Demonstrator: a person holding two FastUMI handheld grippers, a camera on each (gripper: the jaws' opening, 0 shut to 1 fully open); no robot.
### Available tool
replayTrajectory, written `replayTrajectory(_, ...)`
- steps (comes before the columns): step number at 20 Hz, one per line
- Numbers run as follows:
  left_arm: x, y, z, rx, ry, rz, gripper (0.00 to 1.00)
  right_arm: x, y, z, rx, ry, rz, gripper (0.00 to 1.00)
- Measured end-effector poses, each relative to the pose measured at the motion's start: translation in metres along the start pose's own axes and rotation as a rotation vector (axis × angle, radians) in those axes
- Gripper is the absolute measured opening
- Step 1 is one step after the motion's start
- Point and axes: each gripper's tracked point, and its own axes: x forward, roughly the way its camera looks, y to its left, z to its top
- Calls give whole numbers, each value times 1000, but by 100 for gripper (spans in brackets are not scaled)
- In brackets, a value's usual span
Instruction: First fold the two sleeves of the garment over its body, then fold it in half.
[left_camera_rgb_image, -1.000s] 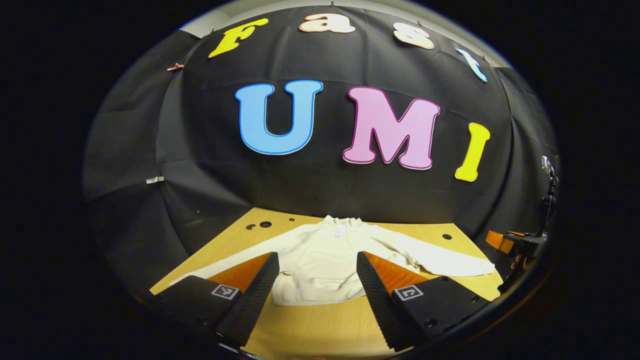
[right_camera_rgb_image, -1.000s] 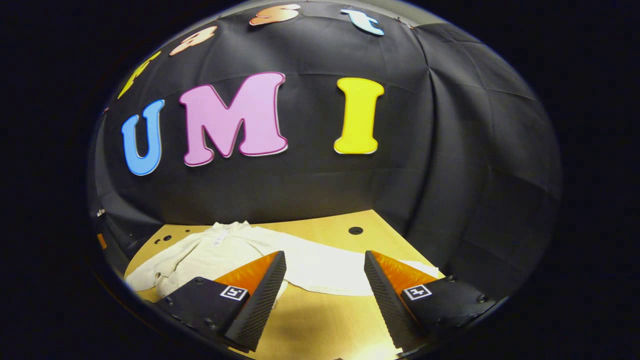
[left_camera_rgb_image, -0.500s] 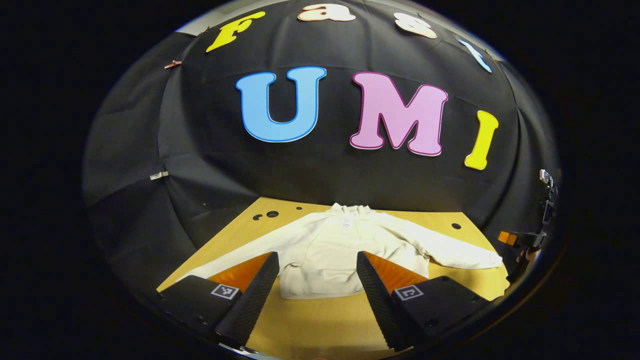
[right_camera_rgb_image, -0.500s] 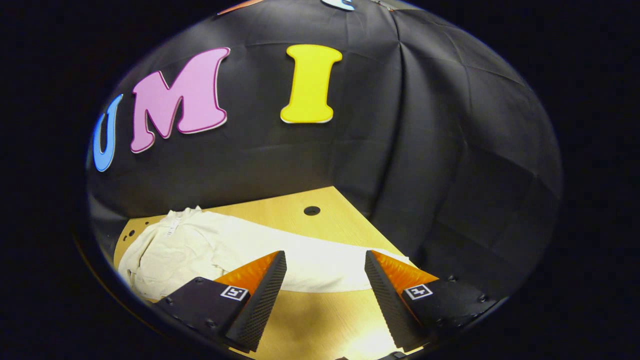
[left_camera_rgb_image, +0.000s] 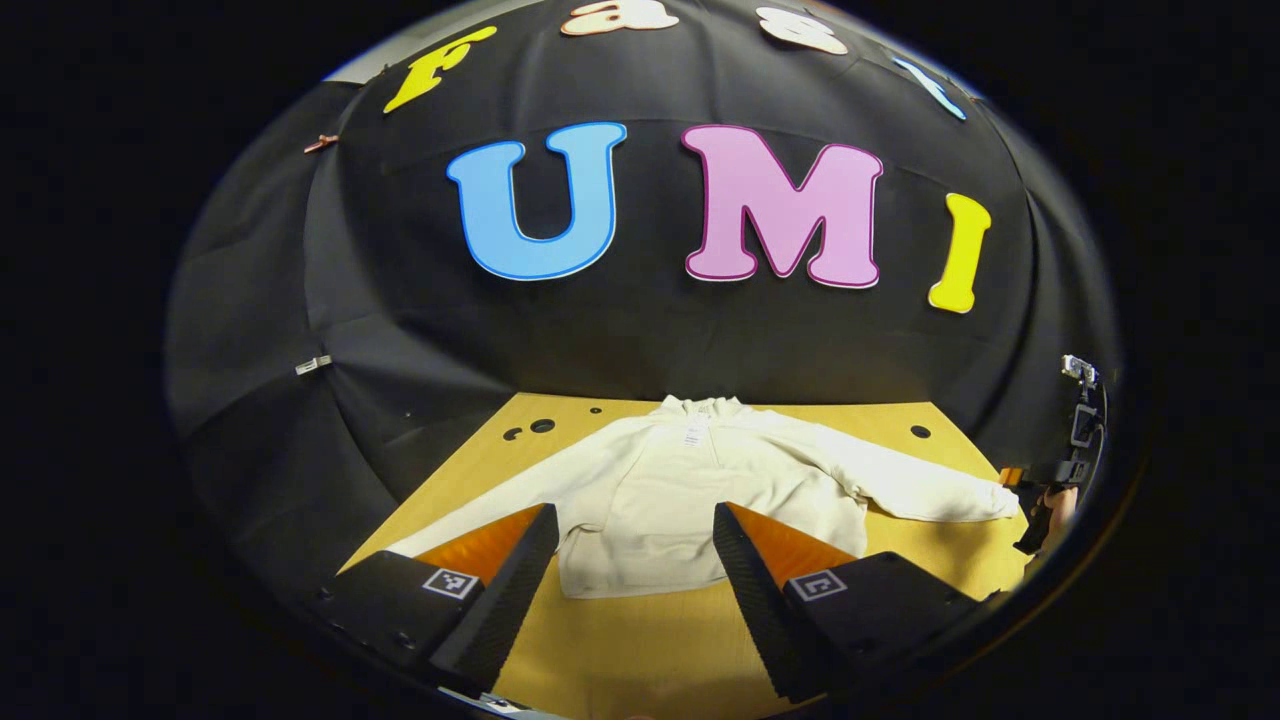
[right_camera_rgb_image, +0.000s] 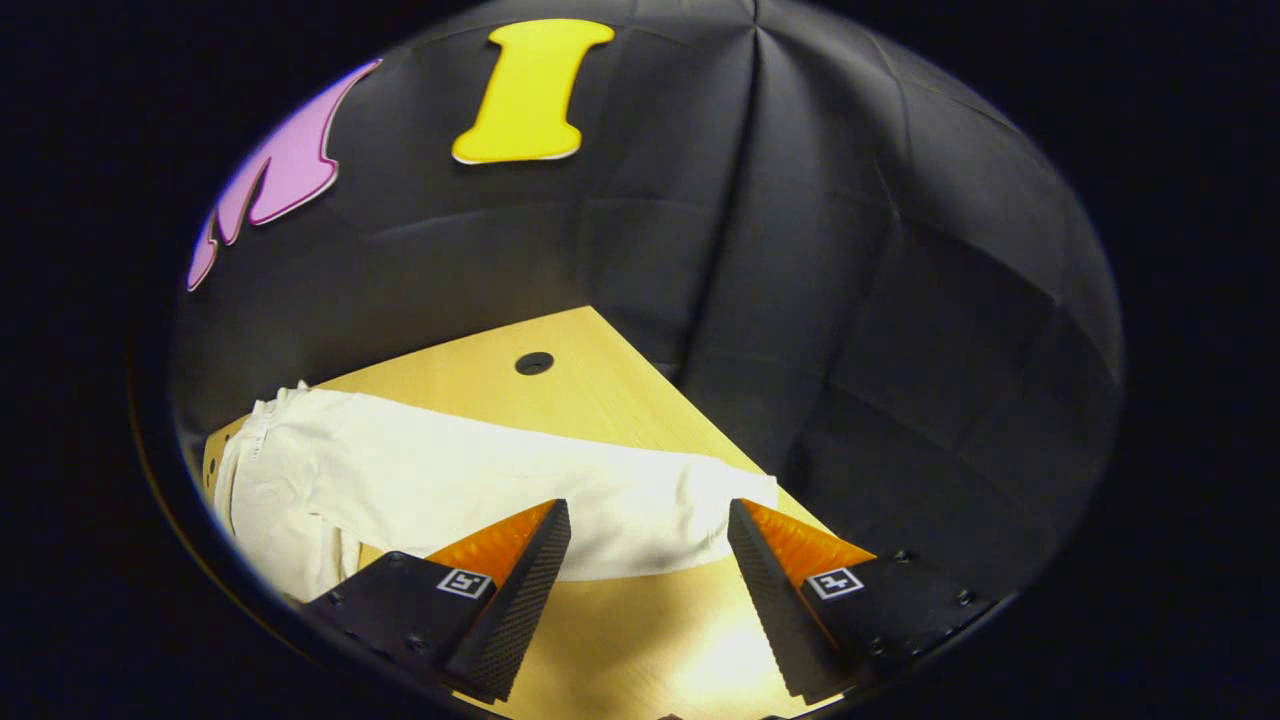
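Looking down my left gripper (left_camera_rgb_image: 632, 560), I see a pale wooden table (left_camera_rgb_image: 650, 650) set against the booth's black cloth wall (left_camera_rgb_image: 640, 340), which wraps around the back and both sides. A few dark round holes (left_camera_rgb_image: 530, 428) dot the far left of the tabletop, and another hole (left_camera_rgb_image: 919, 432) sits at the far right corner. The cream garment (left_camera_rgb_image: 690, 500) lies flat in the middle of the table, collar toward the wall and hem toward me, with both sleeves spread outward. Its left sleeve (left_camera_rgb_image: 480, 505) runs toward the near left edge of the table; its right sleeve (left_camera_rgb_image: 920, 490) reaches almost to the right edge. My left gripper's fingers are spread wide, holding nothing, above the bare wood in front of the hem.

At the far right of the left gripper view, part of my other gripper and the hand (left_camera_rgb_image: 1052, 508) holding it show just past the right cuff.

In the right gripper view, my right gripper (right_camera_rgb_image: 648, 570) is also wide open and empty, poised just in front of the sleeve (right_camera_rgb_image: 520, 490), whose cuff end (right_camera_rgb_image: 745, 505) lies near the table's right edge, close to the wall. Bare wood (right_camera_rgb_image: 660, 650) lies between the fingers on my side of the sleeve, and a strip of open table with one hole (right_camera_rgb_image: 534, 362) lies beyond it. There are no containers on the table.
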Motion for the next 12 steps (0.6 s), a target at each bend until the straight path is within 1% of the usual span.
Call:
replayTrajectory(2,3,4,-1,1,10,24,97,15,-14,-10,2,30,-33,98)
replayTrajectory(5,7,4,-7,-37,40,37,95,37,-29,-21,27,79,-77,98)
replayTrajectory(7,9,4,-9,-36,53,45,95,54,-34,-30,28,110,-97,98)
replayTrajectory(10,12,6,-10,-25,62,72,95,77,-36,-48,68,203,-103,98)
replayTrajectory(12,13,6,-11,-42,73,86,96,87,-43,-54,87,214,-111,98)
